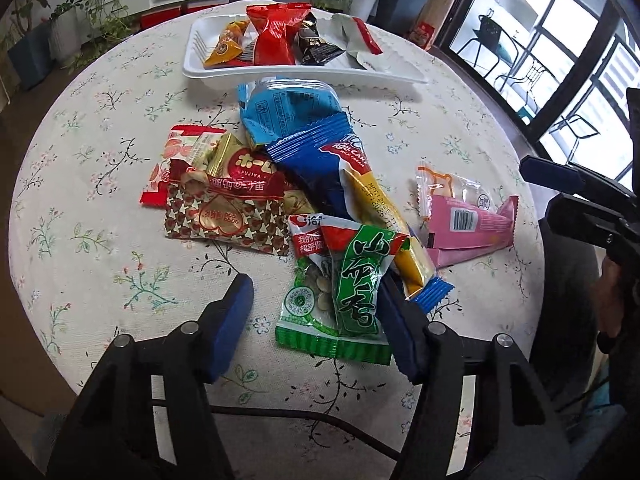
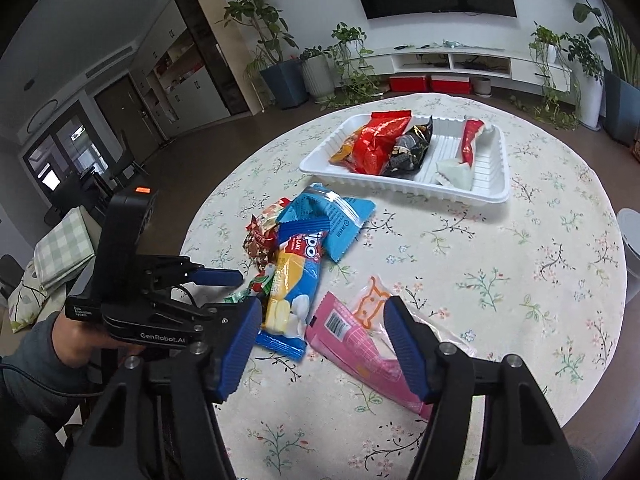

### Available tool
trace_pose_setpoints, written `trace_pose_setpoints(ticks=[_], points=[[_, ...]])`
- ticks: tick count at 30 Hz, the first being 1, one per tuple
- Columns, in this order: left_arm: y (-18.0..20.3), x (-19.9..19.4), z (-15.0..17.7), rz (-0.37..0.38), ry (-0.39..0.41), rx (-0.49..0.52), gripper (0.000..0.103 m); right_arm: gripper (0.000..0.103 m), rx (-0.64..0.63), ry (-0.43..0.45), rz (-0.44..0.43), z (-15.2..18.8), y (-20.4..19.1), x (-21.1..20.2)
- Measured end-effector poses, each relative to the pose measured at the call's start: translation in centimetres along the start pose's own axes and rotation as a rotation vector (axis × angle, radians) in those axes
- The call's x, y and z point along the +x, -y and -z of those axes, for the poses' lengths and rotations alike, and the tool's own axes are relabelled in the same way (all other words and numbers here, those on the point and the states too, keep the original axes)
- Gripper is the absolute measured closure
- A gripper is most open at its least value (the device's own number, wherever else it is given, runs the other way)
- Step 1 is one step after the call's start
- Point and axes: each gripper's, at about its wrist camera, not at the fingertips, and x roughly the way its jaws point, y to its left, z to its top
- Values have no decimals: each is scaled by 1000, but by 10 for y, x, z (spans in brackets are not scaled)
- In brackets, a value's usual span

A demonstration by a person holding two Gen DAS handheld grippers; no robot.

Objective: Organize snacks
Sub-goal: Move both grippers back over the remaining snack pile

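Note:
A pile of snack packets lies mid-table: a green packet (image 1: pixel 344 300), a blue roll-cake packet (image 1: pixel 344 184), a light blue packet (image 1: pixel 288 108), red and gold packets (image 1: pixel 228 200) and a pink packet (image 1: pixel 468 228). My left gripper (image 1: pixel 320 320) is open, its fingers on either side of the green packet. My right gripper (image 2: pixel 320 344) is open just above the pink packet (image 2: pixel 348 340), which lies between its fingers. A white tray (image 1: pixel 248 76) at the back holds several packets; it also shows in the right wrist view (image 2: pixel 492 188).
The round table (image 1: pixel 80 200) has a floral cloth. The left gripper body (image 2: pixel 132 280) stands at the table's left edge in the right wrist view. Potted plants (image 2: pixel 276 52) and a low white shelf (image 2: pixel 460 60) stand beyond the table.

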Motion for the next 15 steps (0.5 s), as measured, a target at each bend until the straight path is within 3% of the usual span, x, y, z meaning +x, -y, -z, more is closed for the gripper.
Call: trace_pose_setpoints(ticks=[3, 15], points=[[2, 2, -4, -7, -4, 20, 49, 38, 12, 0, -8, 1, 1, 1], [30, 10, 4, -221, 50, 225, 64, 42, 35, 0, -38, 8, -2, 6]])
